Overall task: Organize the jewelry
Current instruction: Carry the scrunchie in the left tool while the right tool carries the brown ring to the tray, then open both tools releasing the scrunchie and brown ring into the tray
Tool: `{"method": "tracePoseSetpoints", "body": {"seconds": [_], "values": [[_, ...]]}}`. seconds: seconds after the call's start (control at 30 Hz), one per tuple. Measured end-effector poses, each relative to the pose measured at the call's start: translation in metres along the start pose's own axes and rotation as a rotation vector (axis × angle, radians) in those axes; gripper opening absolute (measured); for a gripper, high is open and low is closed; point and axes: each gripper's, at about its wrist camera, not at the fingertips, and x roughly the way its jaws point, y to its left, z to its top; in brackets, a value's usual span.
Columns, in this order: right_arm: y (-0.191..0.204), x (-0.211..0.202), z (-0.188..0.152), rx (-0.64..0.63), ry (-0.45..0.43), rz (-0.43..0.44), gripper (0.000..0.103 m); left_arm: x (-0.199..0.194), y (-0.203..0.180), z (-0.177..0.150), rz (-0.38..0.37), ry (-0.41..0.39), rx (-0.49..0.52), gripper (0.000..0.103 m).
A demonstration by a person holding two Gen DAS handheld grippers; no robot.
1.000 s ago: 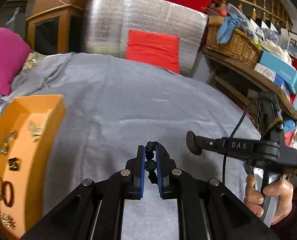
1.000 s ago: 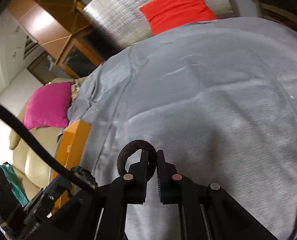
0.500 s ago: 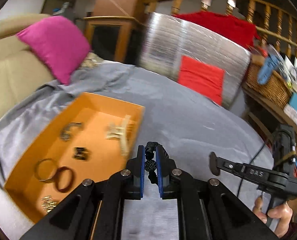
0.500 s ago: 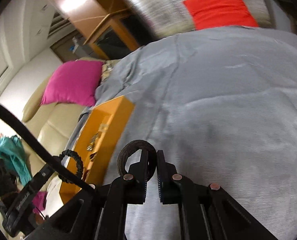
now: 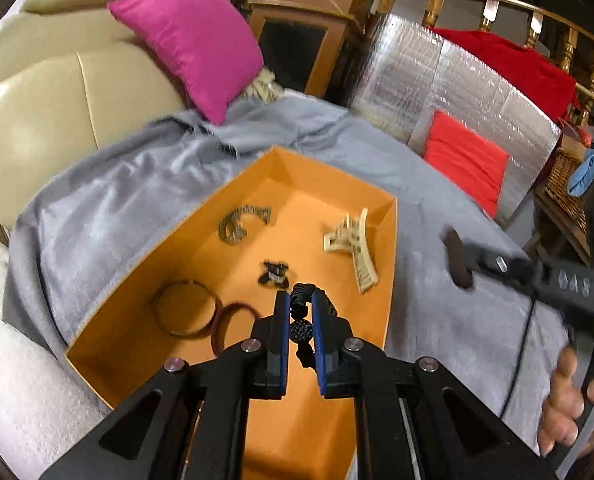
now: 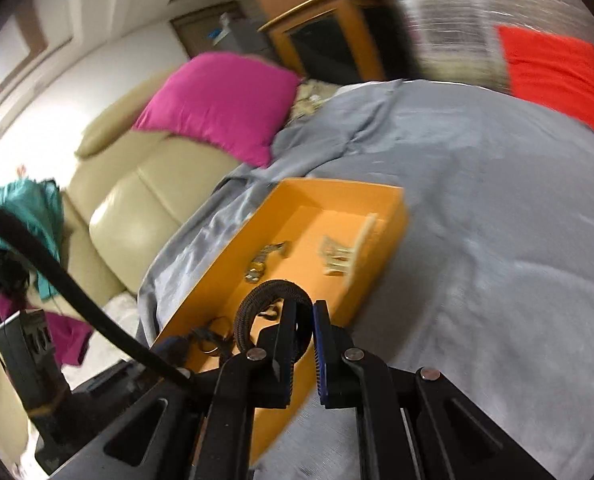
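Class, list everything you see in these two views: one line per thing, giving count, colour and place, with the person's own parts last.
tray: 1, orange, on the cloth
hair claw: 1, cream, in tray, right side
bangles: 2, gold and dark red, tray front
black clip: 1, tray middle
chain piece: 1, bronze, tray rear
cloth: 1, grey, under tray
pillow: 1, magenta, on sofa
sofa: 1, beige, left
beaded bracelet: 1, black, in left gripper
woven band: 1, dark brown, in right gripper

Orange tray (image 5: 185,236) on grey blanket (image 5: 109,204); cream hair claw (image 5: 351,246) near its far right corner; magenta cushion (image 5: 189,44); black beaded bracelet (image 5: 302,312); dark brown braided ring (image 6: 271,294).
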Motion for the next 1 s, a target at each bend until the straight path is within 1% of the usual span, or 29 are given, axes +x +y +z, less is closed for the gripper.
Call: {"method": "tracePoseSetpoints", "body": {"seconds": [0.13, 0.3, 0.4, 0.53, 0.63, 0.83, 1.0], "values": [[0.022, 0.035, 0.009, -0.08, 0.072, -0.024, 0.009, 0.014, 0.009, -0.006, -0.017, 0.091, -0.026, 0.011], [0.034, 0.079, 0.013, -0.164, 0.17, -0.077, 0.009, 0.03, 0.017, -0.014, -0.046, 0.186, -0.076, 0.011], [0.035, 0.099, 0.013, -0.192, 0.233, -0.095, 0.009, 0.036, 0.016, -0.017, -0.038, 0.223, -0.082, 0.011], [0.039, 0.115, 0.011, -0.251, 0.289, -0.132, 0.009, 0.043, 0.019, -0.018, -0.035, 0.267, -0.117, 0.011], [0.04, 0.121, 0.01, -0.287, 0.312, -0.148, 0.009, 0.047, 0.02, -0.019, -0.031, 0.286, -0.126, 0.011], [0.042, 0.13, 0.005, -0.34, 0.346, -0.191, 0.009, 0.049, 0.02, -0.019, -0.013, 0.294, -0.119, 0.011], [0.042, 0.132, 0.001, -0.357, 0.365, -0.2, 0.011, 0.05, 0.015, -0.02, 0.03, 0.294, -0.08, 0.011]]}}
